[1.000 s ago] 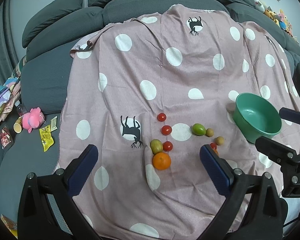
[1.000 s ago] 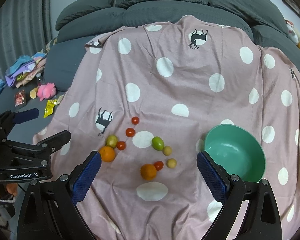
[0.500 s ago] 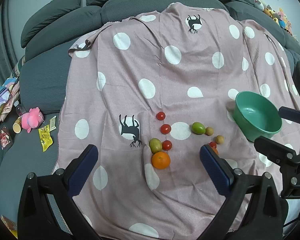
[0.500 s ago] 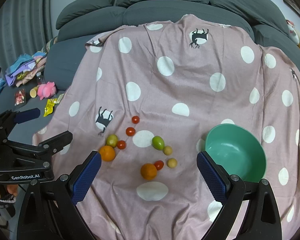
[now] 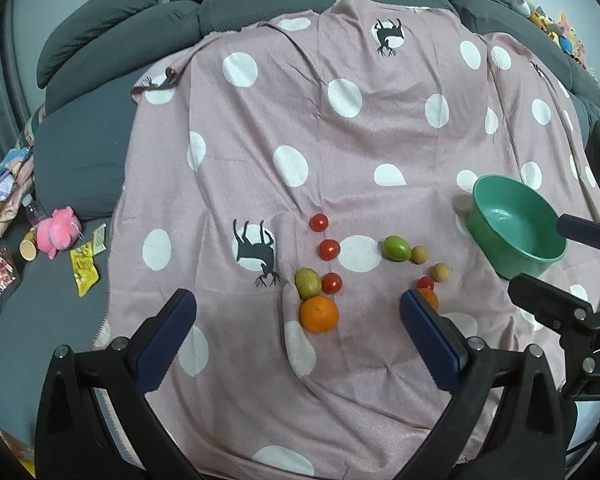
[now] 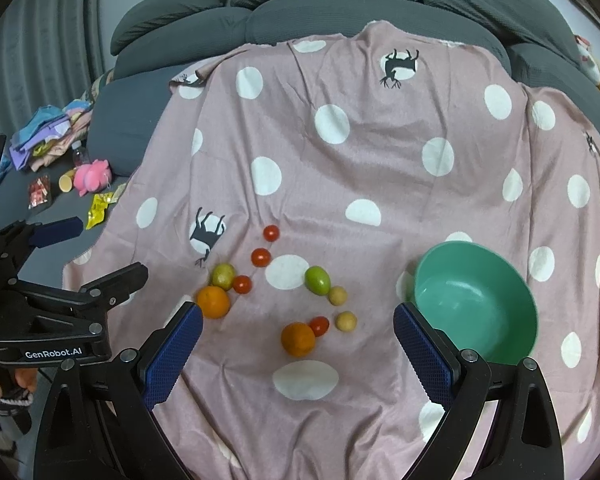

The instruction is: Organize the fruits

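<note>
Nothing sorted yet: bowl (image 6: 476, 304) empty, all fruit (image 6: 296, 338) loose on blanket (image 6: 380, 168). Left tongs (image 5: 298, 334), right tongs (image 6: 298, 346) both spread wide, holding nothing.

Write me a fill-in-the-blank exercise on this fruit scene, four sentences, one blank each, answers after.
1. The green bowl holds ____ fruits.
2. The number of oranges on the blanket is ____.
3. The left gripper and the right gripper both have their jaws ____.
4. The pink plush toy lies on the sofa, to the ____ of the blanket as the cameras see it.

Missing words: no; two; open; left
</note>
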The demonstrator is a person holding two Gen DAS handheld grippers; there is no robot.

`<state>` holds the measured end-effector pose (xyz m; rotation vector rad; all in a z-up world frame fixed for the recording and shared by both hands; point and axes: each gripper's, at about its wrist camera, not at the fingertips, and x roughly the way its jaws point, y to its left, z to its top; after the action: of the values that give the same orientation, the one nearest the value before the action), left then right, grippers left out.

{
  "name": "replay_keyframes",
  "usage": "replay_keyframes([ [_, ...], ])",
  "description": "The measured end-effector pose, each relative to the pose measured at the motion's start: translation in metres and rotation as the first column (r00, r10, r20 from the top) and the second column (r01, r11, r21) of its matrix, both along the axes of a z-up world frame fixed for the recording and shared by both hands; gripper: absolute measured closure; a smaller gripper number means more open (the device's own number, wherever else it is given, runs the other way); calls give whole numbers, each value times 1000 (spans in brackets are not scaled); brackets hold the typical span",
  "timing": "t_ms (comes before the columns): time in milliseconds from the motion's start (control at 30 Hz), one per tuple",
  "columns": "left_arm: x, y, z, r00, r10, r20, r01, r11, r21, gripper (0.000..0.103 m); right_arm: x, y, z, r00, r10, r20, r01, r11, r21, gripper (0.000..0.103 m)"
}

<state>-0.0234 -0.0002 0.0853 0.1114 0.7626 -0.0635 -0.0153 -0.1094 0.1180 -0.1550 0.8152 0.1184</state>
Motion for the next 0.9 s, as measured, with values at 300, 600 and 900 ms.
replay_keyframes([
  [300, 11, 5, -28, 997, -37, -67, 33, 997, -64, 1, 5, -12, -26, 998, -16, -52, 16, 1000, 14, 6],
  [600, 17, 19, -67, 986, -101, -135, 80, 985, -156, 2, 12, -26, -63, 991, -18, -133, 28, 997, 68, 6],
  [900, 37, 13, -95, 982, -121, -144, 96, 981, -166, 17, 26, -36, -108, 978, -20, -206, 45, 992, 117, 16],
])
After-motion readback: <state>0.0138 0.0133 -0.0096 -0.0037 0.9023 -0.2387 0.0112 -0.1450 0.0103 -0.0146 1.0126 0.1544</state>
